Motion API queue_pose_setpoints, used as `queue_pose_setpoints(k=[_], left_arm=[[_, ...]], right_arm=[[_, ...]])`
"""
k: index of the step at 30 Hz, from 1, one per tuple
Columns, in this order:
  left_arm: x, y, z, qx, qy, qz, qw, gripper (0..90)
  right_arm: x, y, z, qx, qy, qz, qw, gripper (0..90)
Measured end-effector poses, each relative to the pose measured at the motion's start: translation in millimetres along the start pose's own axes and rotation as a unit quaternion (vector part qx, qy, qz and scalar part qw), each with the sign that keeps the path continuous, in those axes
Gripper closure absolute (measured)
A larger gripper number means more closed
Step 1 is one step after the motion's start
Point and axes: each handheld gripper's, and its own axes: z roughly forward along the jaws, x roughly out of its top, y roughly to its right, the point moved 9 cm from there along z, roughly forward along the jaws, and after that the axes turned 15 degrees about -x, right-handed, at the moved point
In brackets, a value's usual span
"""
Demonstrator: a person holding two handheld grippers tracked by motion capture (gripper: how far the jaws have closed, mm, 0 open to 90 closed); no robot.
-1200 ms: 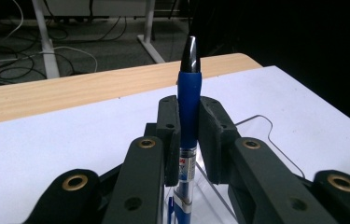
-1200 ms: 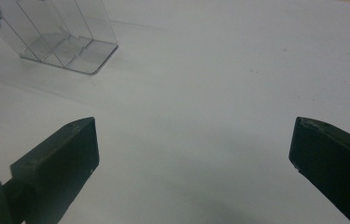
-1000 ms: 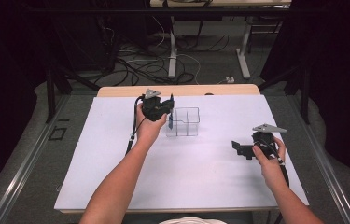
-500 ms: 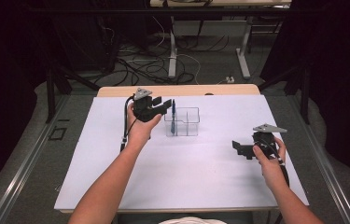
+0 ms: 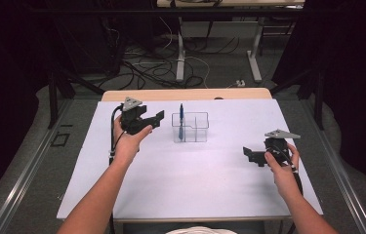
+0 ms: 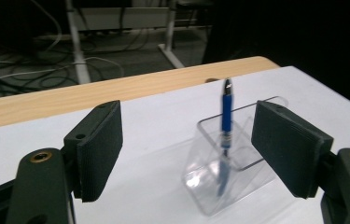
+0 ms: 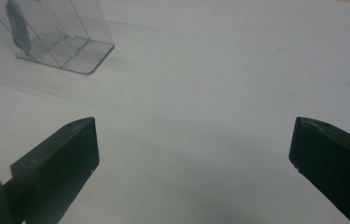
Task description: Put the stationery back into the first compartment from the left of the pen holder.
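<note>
A: The blue ballpoint pen [image 5: 181, 120] stands nearly upright in the clear plastic organiser box with compartments [image 5: 190, 127], in the compartment at the box's left end as the high view shows it. Its long axis runs almost straight up, tip down on the box floor, cap end clear above the rim.

B: And the box itself?

A: It sits on the white surface [image 5: 190, 180], toward the far edge, roughly midway across.

B: Which hand-held gripper is nearer the pen?

A: The left hand-held gripper [image 5: 156, 118]. It hangs just beside the box's left end, apart from it, jaws pointing toward the pen. Those jaws have just been opening; they stand released, with nothing pressed between the pads. In the left gripper view the pen [image 6: 226, 122] shows between the two black pads [image 6: 99, 148], but farther off, untouched.

B: The right one?

A: The right hand-held gripper [image 5: 250, 155] is well apart, low near the surface's right side, spread wide and empty, with the box off to its upper left in its own view.

B: So the pen looks placed?

A: Judging by how it stands, yes. Any further move on it would come most easily from the left, along the line that gripper already faces.
</note>
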Motion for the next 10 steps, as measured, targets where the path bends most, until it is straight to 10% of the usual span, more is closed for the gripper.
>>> queue_pose_setpoints(k=[10], left_arm=[[-21.7,-21.1,-35.8,0.028,0.001,-0.031,0.9991,16.0]], right_arm=[[-1.4,1.1,2.0,-0.002,-0.002,-0.004,1.0000,1.0]])
